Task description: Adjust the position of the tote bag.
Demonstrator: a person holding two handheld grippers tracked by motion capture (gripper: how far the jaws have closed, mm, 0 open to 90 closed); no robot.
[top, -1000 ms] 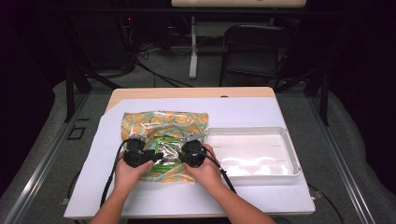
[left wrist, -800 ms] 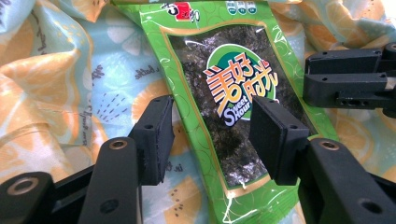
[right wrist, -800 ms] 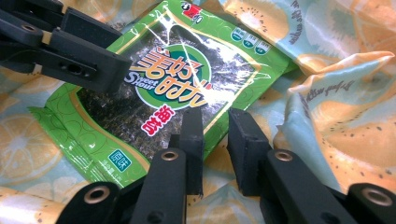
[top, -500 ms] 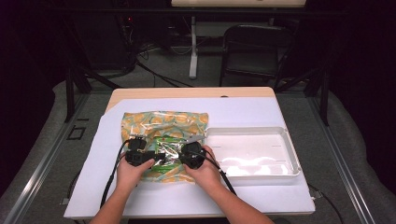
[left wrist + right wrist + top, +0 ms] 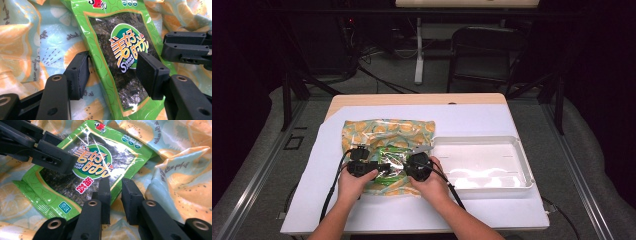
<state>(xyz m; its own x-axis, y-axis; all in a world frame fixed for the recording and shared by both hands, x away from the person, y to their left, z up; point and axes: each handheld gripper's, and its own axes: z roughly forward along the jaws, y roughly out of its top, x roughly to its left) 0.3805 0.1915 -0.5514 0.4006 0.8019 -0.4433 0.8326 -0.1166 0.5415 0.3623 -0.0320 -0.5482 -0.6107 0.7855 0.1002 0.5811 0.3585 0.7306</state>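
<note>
Left gripper point(image 5: 111, 72) jaws just opened wider vs earlier, now released, straddling seaweed packet point(image 5: 120, 50) w/o pinching. Right gripper point(image 5: 115, 195) nearly clenched at packet's edge; grip unclear. Risk: packet slips on fruit-print bag point(image 5: 377, 131) beneath the fingers if right pinches film only.

We count one green seaweed snack packet point(image 5: 390, 161), one fruit-print plastic bag point(image 5: 387, 132) under it, one white tray point(image 5: 519, 150), one white sheet point(image 5: 472, 117) over one worktop point(image 5: 412, 99), and two tools: left tool point(image 5: 371, 167), right tool point(image 5: 412, 164).
</note>
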